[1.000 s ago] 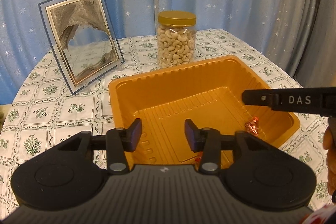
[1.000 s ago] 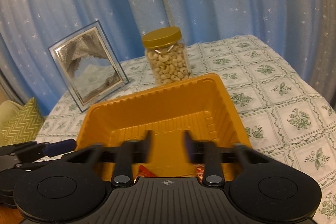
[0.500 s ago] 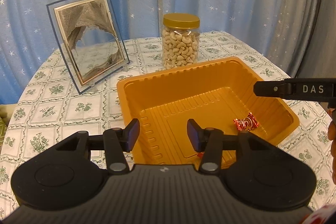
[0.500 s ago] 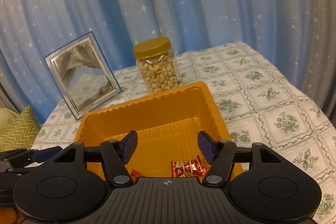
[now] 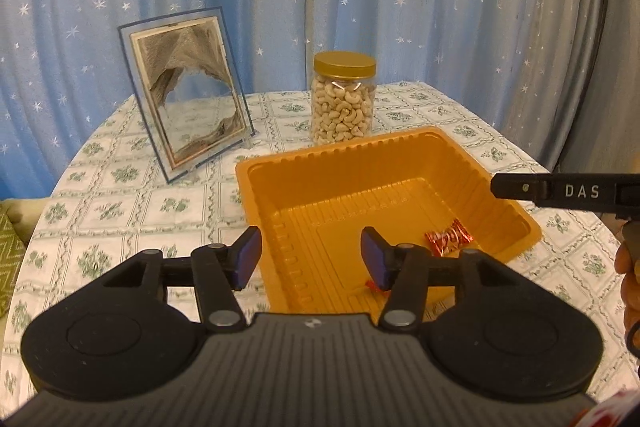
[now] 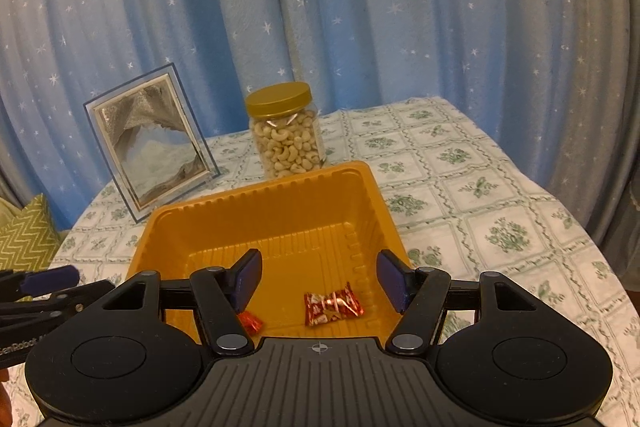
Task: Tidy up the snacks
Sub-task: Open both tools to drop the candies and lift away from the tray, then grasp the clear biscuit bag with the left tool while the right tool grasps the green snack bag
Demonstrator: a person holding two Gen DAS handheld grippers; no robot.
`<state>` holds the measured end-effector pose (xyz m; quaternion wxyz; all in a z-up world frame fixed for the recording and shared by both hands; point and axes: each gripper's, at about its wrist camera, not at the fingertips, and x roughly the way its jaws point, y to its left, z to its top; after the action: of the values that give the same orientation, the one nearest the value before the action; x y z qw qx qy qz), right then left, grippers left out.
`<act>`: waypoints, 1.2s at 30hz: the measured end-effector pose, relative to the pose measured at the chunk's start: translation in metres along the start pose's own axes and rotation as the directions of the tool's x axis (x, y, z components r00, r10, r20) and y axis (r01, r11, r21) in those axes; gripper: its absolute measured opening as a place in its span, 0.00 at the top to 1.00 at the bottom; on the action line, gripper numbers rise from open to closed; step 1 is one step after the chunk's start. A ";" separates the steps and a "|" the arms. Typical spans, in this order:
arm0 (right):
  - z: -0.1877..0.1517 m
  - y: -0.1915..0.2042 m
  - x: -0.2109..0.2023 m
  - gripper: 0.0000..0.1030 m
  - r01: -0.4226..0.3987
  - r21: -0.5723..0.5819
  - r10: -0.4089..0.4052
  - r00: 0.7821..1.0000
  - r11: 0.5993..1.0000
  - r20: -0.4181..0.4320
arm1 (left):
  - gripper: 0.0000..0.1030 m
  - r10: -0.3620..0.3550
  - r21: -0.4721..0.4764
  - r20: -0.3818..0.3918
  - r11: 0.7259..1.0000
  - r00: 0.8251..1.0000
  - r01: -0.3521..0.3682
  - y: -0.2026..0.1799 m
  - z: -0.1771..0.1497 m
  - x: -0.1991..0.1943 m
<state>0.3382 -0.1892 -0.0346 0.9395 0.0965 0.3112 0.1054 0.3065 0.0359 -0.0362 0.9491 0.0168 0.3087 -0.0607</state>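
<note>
While two red wrapped candies point(image 6: 333, 303) are seen lying in the near part of the orange tray point(image 6: 256, 223), nothing is held. The right gripper point(image 6: 320, 277) and the left gripper point(image 5: 310, 259) have just been opening; nothing is pinched between the spread fingers. A cashew jar point(image 6: 287, 133) and a picture frame point(image 6: 150, 143) are set behind the tray.

— What sort of place is this?
— A home, a living room by the look: star-patterned blue curtains point(image 6: 320, 7), a floral tablecloth point(image 6: 460, 195), a picture frame point(image 5: 186, 91), a zigzag cushion point(image 6: 26, 231).
</note>
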 end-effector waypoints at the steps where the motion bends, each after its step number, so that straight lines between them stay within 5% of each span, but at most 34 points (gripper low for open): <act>1: -0.002 0.000 -0.003 0.38 0.003 0.002 -0.003 1.000 1.000 0.000 | 0.50 -0.001 -0.001 -0.002 1.000 1.000 0.001 0.000 -0.003 -0.004; 18: -0.049 0.002 -0.061 0.38 0.042 -0.013 -0.043 0.998 0.999 -0.045 | 0.50 0.029 -0.054 -0.033 0.998 0.999 -0.030 0.001 -0.066 -0.079; 36: -0.138 0.015 -0.128 0.38 0.017 0.022 -0.015 0.993 1.000 -0.114 | 0.47 0.082 -0.076 -0.080 0.993 0.993 -0.088 0.016 -0.127 -0.133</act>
<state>0.1526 -0.1921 -0.0679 0.9199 0.0987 0.3663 0.0997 0.1271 0.0744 -0.0609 0.9381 -0.0056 0.3462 -0.0070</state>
